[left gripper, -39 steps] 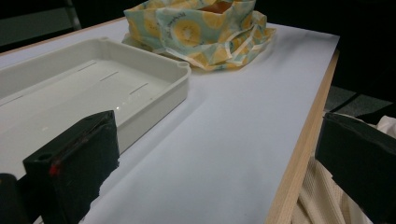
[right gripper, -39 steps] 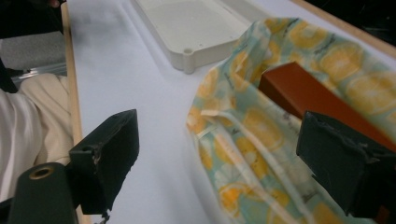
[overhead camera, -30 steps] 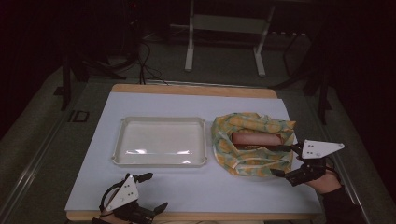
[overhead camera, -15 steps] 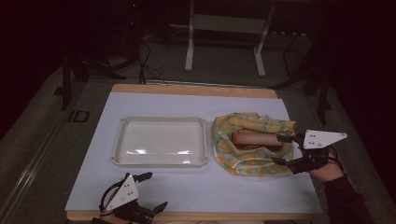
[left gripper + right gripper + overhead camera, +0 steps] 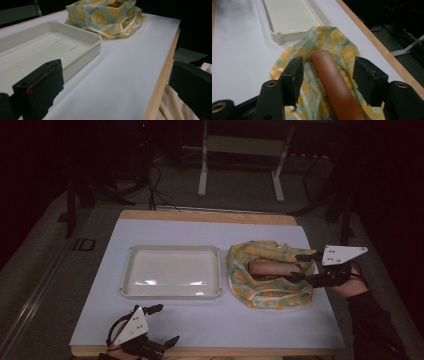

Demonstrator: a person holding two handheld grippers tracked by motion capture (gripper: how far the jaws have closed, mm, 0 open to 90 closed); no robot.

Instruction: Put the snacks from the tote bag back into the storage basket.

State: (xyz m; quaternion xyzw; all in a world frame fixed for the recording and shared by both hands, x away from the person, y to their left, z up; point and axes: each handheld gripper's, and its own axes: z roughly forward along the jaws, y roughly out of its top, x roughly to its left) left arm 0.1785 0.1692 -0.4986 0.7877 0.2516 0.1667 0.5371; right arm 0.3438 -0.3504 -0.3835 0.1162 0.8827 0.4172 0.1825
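Brown bar, long and smooth with rounded ends, lies inside the open yellow-patterned cloth bag on the desk. From the high view the right claw hovers at the bar's near end, jaws spread to either side of it and not touching; the white tray sits well beyond the bag, away from this claw. The left claw rests released at the desk's front edge, holding nothing.

In the left gripper view the tray lies just ahead of the parted jaws, and the bag slumps farther off, its soft folds sagging.

In the right gripper view the bar runs straight out between the open jaws, the cloth bunched under and around it. It looks stiff, fairly light, and its glossy skin may be slippery. A grip across its width near the middle seems best; the limp fabric could get pinched along with it.
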